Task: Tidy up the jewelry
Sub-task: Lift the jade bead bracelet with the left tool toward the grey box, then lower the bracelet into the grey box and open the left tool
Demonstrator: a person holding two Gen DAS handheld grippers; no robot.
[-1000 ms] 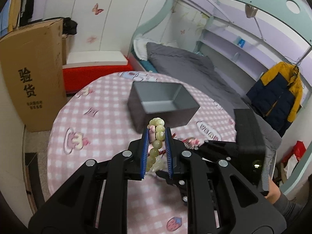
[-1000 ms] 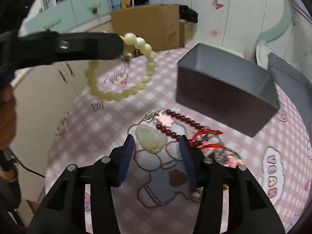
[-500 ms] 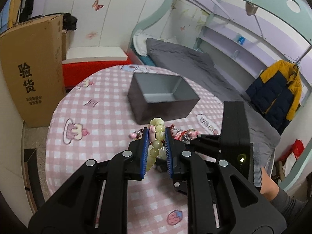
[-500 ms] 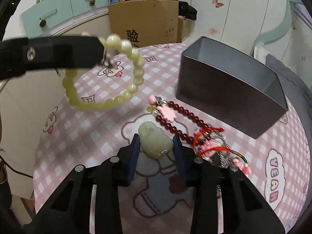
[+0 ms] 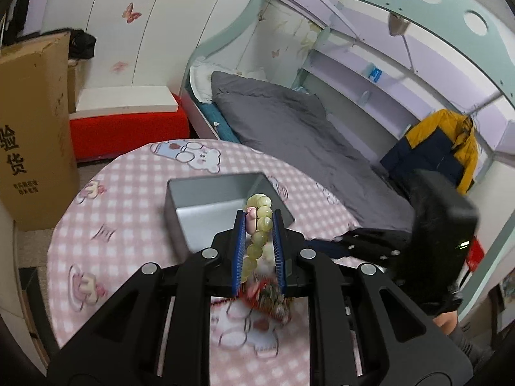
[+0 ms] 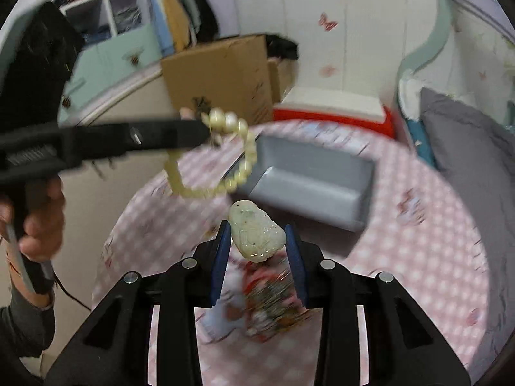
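My left gripper is shut on a pale green bead bracelet and holds it in the air just before the open grey box. In the right wrist view the bracelet hangs from the left gripper beside the box. My right gripper is shut on a pale jade pendant, lifted off the table in front of the box. A tangle of red bead and cord jewelry lies on the pink checked tablecloth below, blurred.
The round table stands beside a cardboard carton on the left and a grey bed behind. A red bench is beyond the table. A jacket hangs at the right.
My right gripper closed on the jade pendant and lifted it off the table toward the box. My left gripper carried the bracelet forward, up to the box.
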